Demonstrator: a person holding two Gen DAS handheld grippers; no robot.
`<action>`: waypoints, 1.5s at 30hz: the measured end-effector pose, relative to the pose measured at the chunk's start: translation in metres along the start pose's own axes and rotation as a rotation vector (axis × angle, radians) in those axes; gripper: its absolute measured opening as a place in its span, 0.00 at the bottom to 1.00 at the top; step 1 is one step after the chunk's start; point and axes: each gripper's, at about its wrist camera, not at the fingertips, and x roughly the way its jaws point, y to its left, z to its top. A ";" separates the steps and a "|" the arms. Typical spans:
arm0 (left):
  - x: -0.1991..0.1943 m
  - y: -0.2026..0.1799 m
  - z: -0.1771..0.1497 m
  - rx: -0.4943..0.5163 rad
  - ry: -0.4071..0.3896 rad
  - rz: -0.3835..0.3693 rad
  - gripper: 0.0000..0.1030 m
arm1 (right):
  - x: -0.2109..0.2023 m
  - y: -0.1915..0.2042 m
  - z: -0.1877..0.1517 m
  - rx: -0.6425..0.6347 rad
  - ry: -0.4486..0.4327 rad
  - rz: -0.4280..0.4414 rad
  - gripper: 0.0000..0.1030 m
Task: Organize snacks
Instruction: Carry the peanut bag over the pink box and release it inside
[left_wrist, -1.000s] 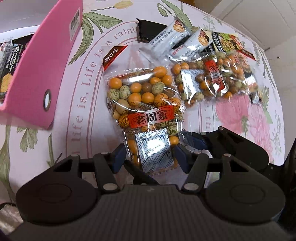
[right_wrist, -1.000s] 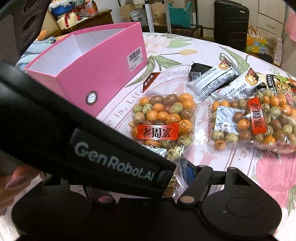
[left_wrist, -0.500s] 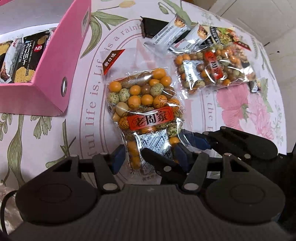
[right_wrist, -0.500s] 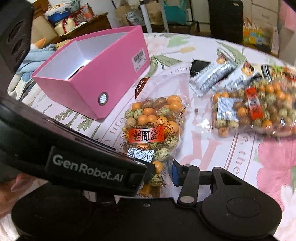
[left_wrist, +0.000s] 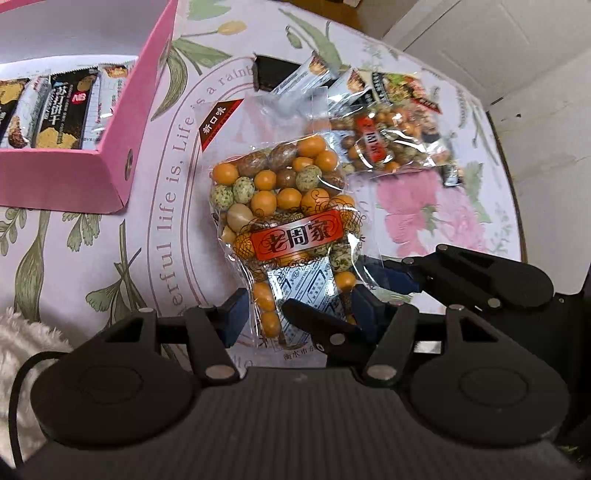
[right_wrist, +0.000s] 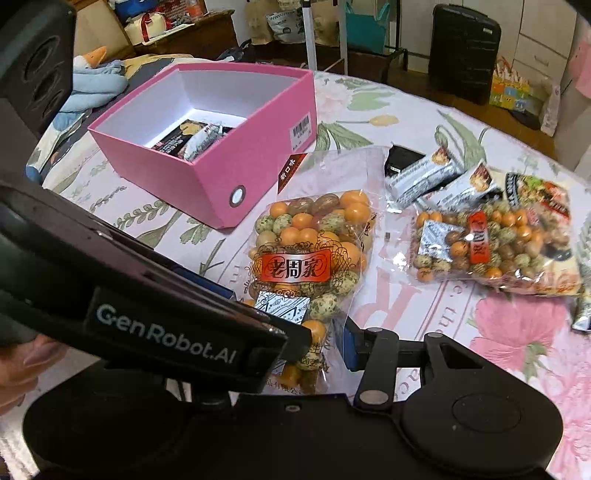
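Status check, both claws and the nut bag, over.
Left claw and right claw both pinch the near end of the nut bag. Pink box open, some packets inside. Second nut bag lies apart, not in the way.

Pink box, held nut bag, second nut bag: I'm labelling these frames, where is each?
Pink box (right_wrist: 255, 147): right wrist view, outer side wall.
Held nut bag (left_wrist: 295, 240): left wrist view, red label.
Second nut bag (right_wrist: 480, 243): right wrist view, red label.
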 end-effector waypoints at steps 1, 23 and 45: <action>-0.005 0.000 -0.001 0.000 -0.006 -0.005 0.57 | -0.005 0.003 0.000 -0.005 -0.003 -0.006 0.51; -0.137 0.018 0.001 -0.028 -0.257 0.028 0.58 | -0.068 0.081 0.065 -0.169 -0.162 -0.018 0.52; -0.055 0.163 0.114 -0.263 -0.266 0.120 0.58 | 0.113 0.061 0.172 -0.088 -0.035 0.178 0.52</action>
